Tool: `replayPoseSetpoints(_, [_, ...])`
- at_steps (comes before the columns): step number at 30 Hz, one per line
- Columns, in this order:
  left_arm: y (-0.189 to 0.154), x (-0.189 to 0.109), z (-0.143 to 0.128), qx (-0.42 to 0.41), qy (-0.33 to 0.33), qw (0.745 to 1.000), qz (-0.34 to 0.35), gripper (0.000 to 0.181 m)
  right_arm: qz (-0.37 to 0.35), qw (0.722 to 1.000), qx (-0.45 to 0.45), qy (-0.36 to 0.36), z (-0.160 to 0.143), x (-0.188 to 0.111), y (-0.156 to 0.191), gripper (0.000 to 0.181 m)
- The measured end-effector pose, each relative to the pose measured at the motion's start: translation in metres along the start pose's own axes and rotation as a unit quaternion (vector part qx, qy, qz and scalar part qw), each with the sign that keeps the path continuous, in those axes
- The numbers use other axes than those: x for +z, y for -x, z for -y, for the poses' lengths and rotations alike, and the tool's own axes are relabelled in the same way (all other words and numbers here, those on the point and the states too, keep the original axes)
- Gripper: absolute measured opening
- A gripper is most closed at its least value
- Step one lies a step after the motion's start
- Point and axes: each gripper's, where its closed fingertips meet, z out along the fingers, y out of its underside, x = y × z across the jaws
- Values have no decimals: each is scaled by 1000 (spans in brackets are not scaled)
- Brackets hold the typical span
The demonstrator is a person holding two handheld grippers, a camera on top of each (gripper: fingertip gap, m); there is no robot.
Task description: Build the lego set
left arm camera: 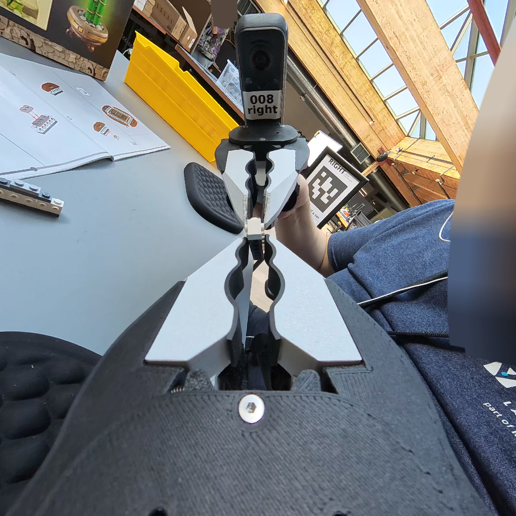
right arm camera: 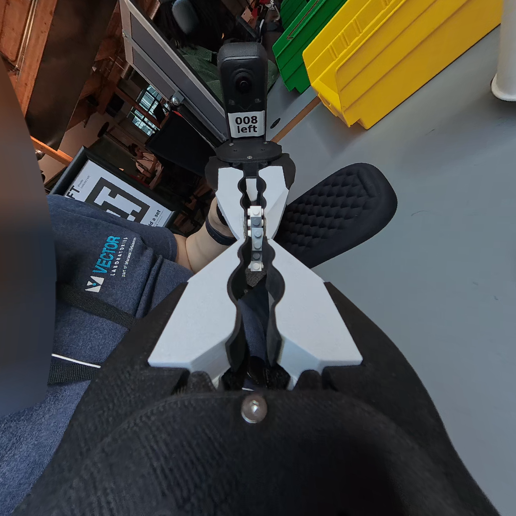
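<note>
My two grippers face each other tip to tip in the air by the table's near edge. Both are shut on one small lego strip of grey and white bricks, each on one end. In the left wrist view the left gripper grips the strip's dark end. The right gripper holds its white end. In the right wrist view the right gripper holds the near end and the left gripper the far end. A second grey and white lego strip lies on the grey table.
An open instruction booklet and the lego box lie at the table's far side. A yellow bin and a green bin stand nearby. A black padded rest lies under the grippers. A person in a navy shirt sits close. My two grippers' fingertips are within a few centimetres of each other.
</note>
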Motion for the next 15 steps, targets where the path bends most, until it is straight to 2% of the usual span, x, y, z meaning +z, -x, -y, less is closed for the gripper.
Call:
replayPoseSetpoints(10, [4, 0, -6, 6, 26, 999, 22, 9, -39, 998, -43, 32, -7, 3, -4, 6])
replayPoseSetpoints(13, [3, 1, -11, 16, 45, 999, 20, 9, -26, 998, -45, 43, -11, 3, -2, 6])
replayPoseSetpoints(15, [0, 1, -8, 10, 35, 999, 6, 9, -12, 999, -36, 31, -7, 1, 1, 6])
